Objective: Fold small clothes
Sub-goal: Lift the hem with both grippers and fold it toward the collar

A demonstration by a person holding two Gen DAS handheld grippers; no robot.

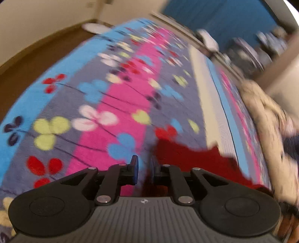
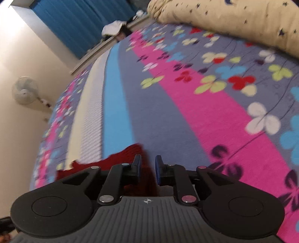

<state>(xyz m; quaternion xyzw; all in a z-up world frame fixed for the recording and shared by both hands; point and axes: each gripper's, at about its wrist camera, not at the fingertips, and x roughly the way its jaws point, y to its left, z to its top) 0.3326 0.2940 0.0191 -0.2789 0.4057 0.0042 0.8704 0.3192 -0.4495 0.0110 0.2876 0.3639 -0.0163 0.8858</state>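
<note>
Being shown in the left wrist view is the left gripper (image 1: 143, 171), its jaws slightly parted with the red garment (image 1: 188, 158) lying between and beneath them on the flowered blanket (image 1: 115, 97), the pads apparently not being pressed on the cloth. Being shown in the right wrist view is the right gripper (image 2: 148, 168), likewise released over the garment's other edge (image 2: 119, 160). Folding is being judged as barely begun or between folds, since blur is hiding the garment's shape.

Two fisheye wrist views, each looking forward and down along its own fingers, close over a flowered blanket (image 1: 115, 104). Both share the blanket (image 2: 186, 115), a red cloth (image 1: 186, 155) at lower centre (image 2: 115, 162), and a blue curtain (image 1: 224, 16) at the top (image 2: 78, 22).
</note>
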